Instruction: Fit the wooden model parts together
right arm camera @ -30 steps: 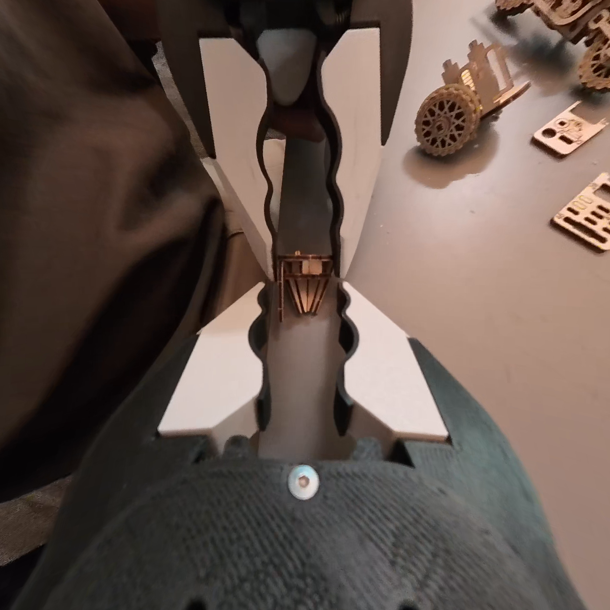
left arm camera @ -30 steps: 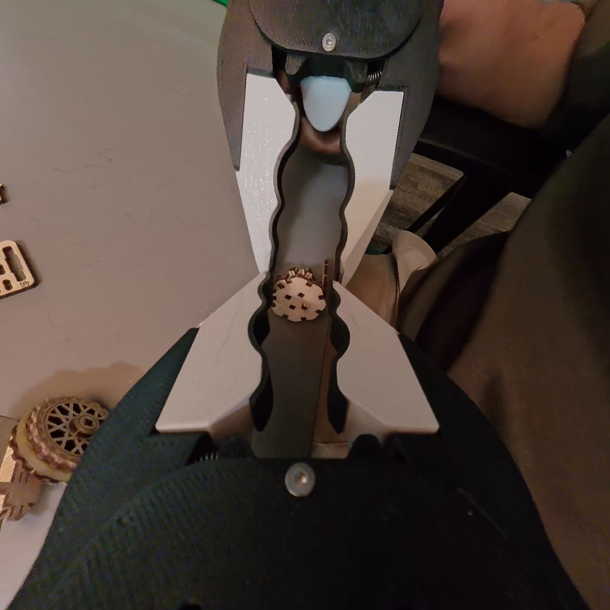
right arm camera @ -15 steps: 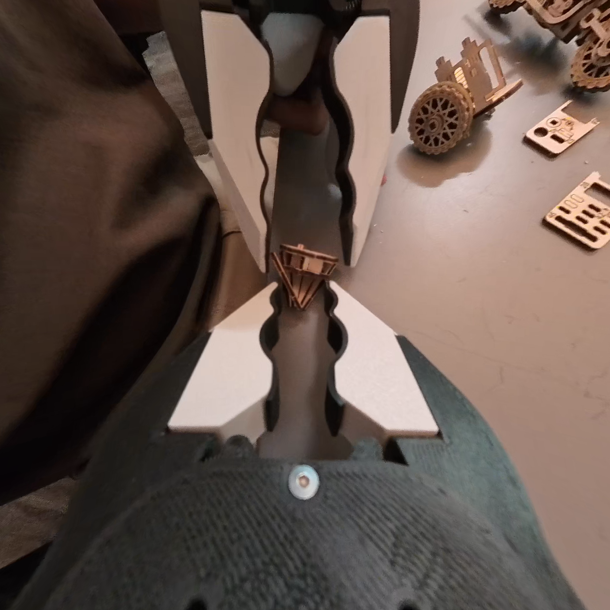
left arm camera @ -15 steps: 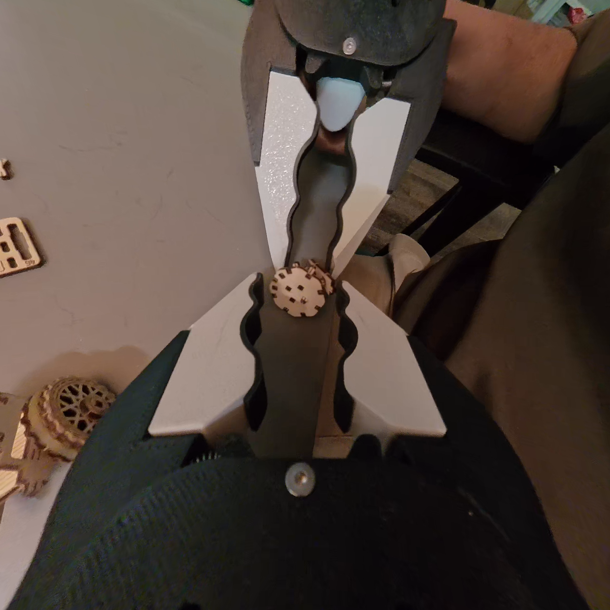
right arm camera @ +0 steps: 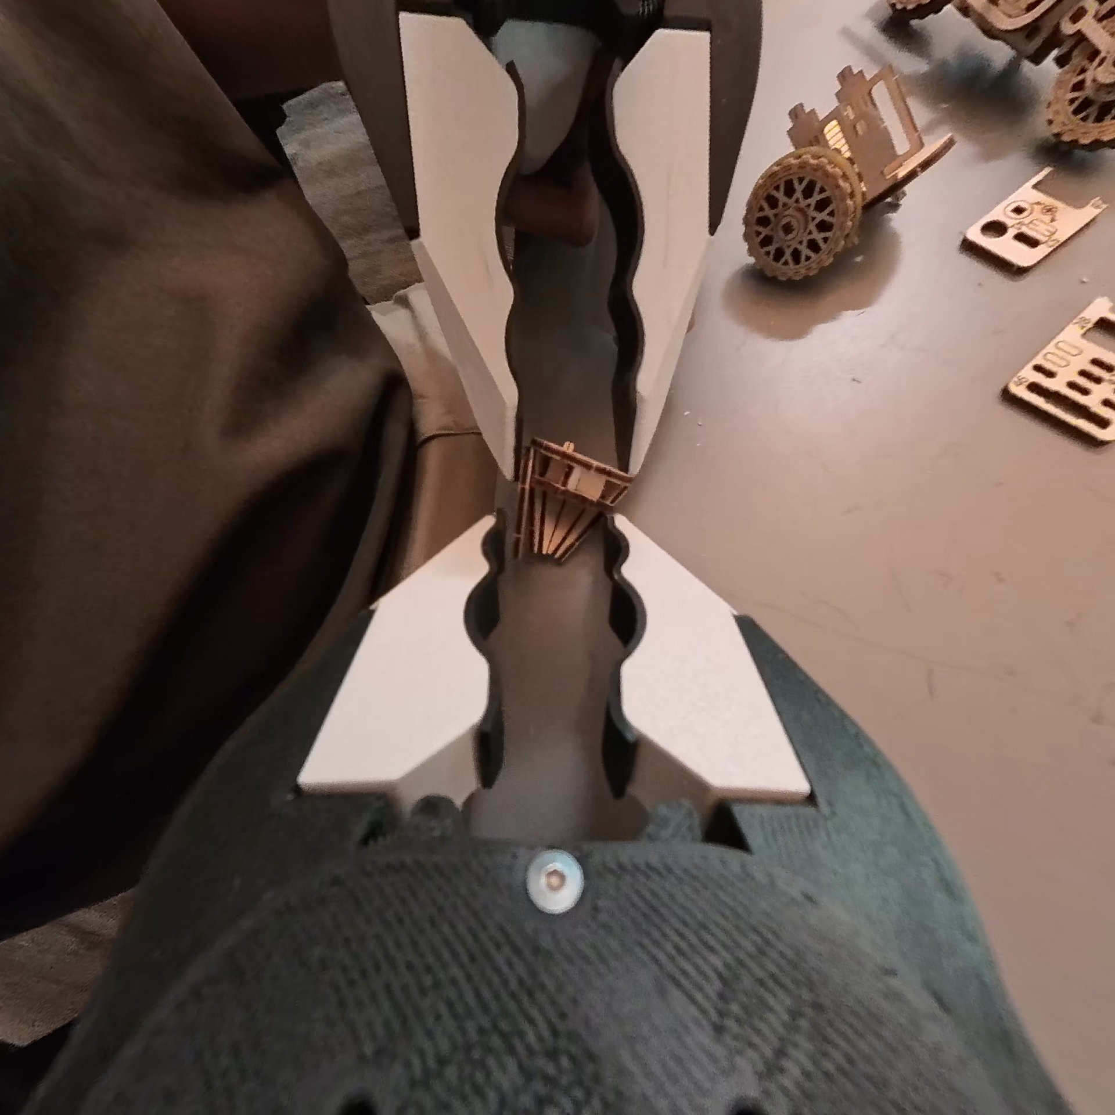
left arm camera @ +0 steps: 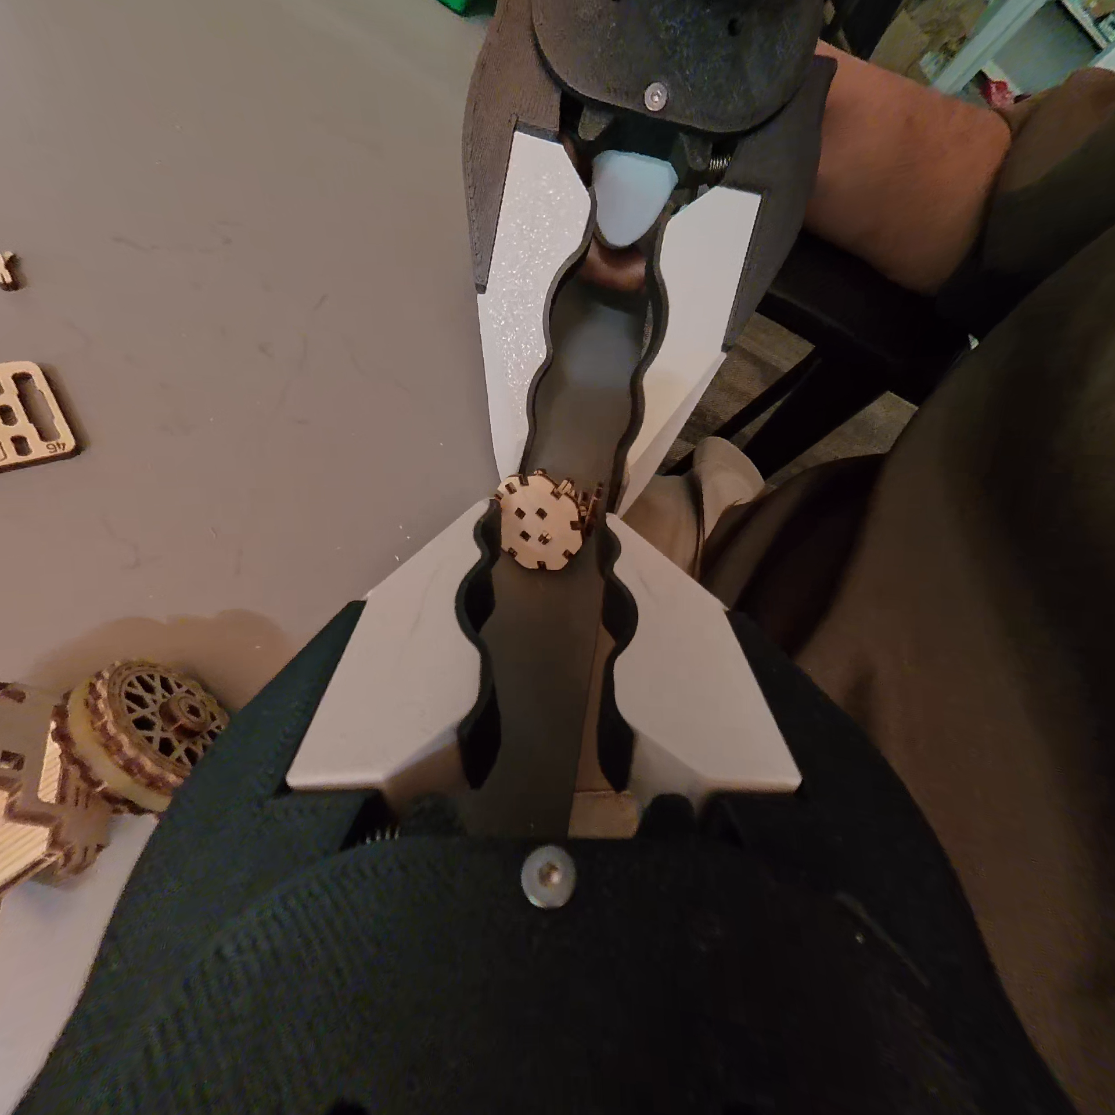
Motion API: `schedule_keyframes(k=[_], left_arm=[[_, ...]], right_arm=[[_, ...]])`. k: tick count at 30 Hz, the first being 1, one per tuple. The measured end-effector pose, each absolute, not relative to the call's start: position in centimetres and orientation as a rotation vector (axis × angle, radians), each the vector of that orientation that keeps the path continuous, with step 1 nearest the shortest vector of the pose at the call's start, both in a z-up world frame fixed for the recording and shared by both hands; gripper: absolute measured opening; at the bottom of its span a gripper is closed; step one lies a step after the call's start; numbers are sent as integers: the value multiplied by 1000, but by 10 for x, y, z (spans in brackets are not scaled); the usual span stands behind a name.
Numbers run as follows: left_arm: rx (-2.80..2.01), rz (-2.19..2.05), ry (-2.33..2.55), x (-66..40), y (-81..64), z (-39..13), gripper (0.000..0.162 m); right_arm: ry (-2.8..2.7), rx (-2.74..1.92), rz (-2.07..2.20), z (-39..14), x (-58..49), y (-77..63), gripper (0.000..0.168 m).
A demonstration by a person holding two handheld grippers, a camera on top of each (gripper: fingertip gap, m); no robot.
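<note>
A small wooden wheel part is held between the two grippers, which meet tip to tip over the table edge. In the left wrist view it shows as a notched disc [left arm camera: 539, 526] with square holes. In the right wrist view it shows as a ribbed cone with a wider rim [right arm camera: 567, 501], tilted. My left gripper [left arm camera: 546, 534] is shut on the disc end and reaches in from above in the right wrist view [right arm camera: 573, 473]. My right gripper [right arm camera: 552, 534] is shut on the narrow end and reaches in from above in the left wrist view [left arm camera: 570, 476].
A spoked wooden wheel on a frame [right arm camera: 802, 211] lies on the grey table [left arm camera: 241, 241] and shows in the left wrist view [left arm camera: 142, 733]. Flat slotted wooden plates [right arm camera: 1029, 226] [right arm camera: 1068, 386] [left arm camera: 27, 416] and a larger model [right arm camera: 1062, 66] lie beyond. A person's forearm [left arm camera: 893, 169] and dark clothing [left arm camera: 965, 603] are close. The grippers are tip to tip, or close to it.
Both grippers kept their hold while turning against each other. The wooden part, square-on a second ago, now sits tilted, and the opposite gripper shows farther back in each view.
</note>
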State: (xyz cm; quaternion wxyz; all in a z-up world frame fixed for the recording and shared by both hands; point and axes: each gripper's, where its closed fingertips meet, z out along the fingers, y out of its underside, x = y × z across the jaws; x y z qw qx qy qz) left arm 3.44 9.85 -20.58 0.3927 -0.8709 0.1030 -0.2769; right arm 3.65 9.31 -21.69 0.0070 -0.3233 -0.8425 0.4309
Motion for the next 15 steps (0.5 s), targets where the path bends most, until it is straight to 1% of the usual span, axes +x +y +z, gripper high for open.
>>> schedule_keyframes(k=[8, 10, 11, 15], left_arm=[[-2209, -710, 254, 34, 98, -205, 28], [-2207, -713, 253, 34, 98, -205, 27], [-2209, -713, 253, 34, 98, -205, 22], [-2213, -710, 249, 34, 99, -206, 22]], right_arm=[[-2629, -1064, 1396, -215, 36, 93, 32], [-2619, -1089, 1400, -215, 34, 94, 32], [-2607, -1102, 1395, -215, 32, 96, 35], [-2584, -1123, 1408, -213, 31, 98, 36]])
